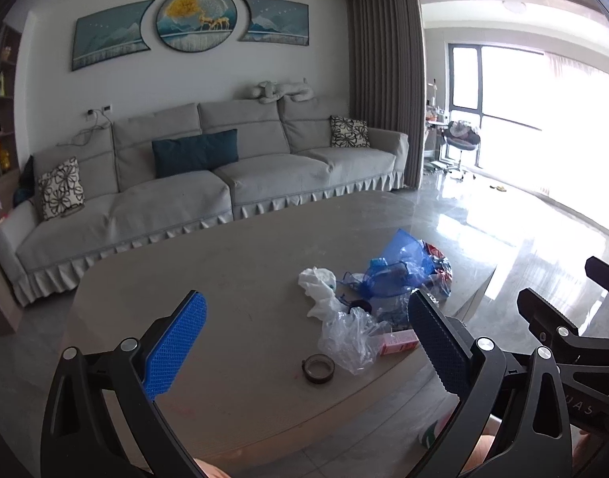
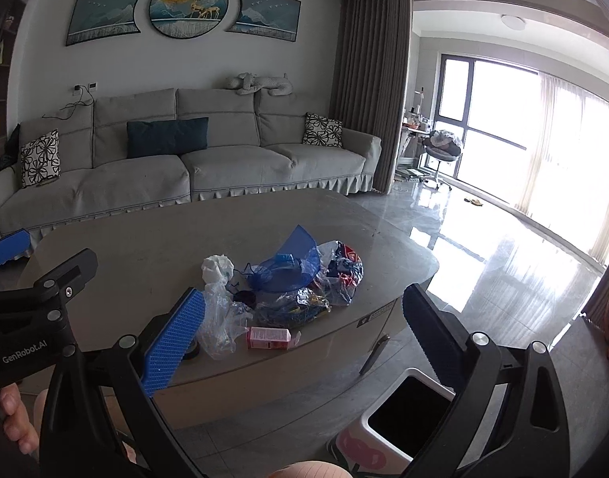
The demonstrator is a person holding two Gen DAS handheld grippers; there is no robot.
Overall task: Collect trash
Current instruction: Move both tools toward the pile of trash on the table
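Note:
A heap of trash lies on the oval coffee table (image 1: 192,279): a crumpled white tissue (image 1: 318,283), a blue mesh bag (image 1: 396,269), clear plastic wrap (image 1: 350,338), a pink carton (image 1: 398,341) and a tape roll (image 1: 319,367). The right wrist view shows the same tissue (image 2: 216,267), blue mesh bag (image 2: 294,263), plastic wrap (image 2: 220,324) and pink carton (image 2: 269,337). My left gripper (image 1: 304,342) is open and empty, just short of the heap. My right gripper (image 2: 300,338) is open and empty, above the table's near edge. A white bin (image 2: 404,410) with a dark opening stands on the floor below it.
A grey sofa (image 1: 208,183) with cushions stands behind the table. Glossy tiled floor (image 2: 503,271) runs right toward bright windows and a stool (image 2: 439,155). The right gripper's body shows at the right edge of the left wrist view (image 1: 563,326); the left gripper's body shows in the right wrist view (image 2: 33,318).

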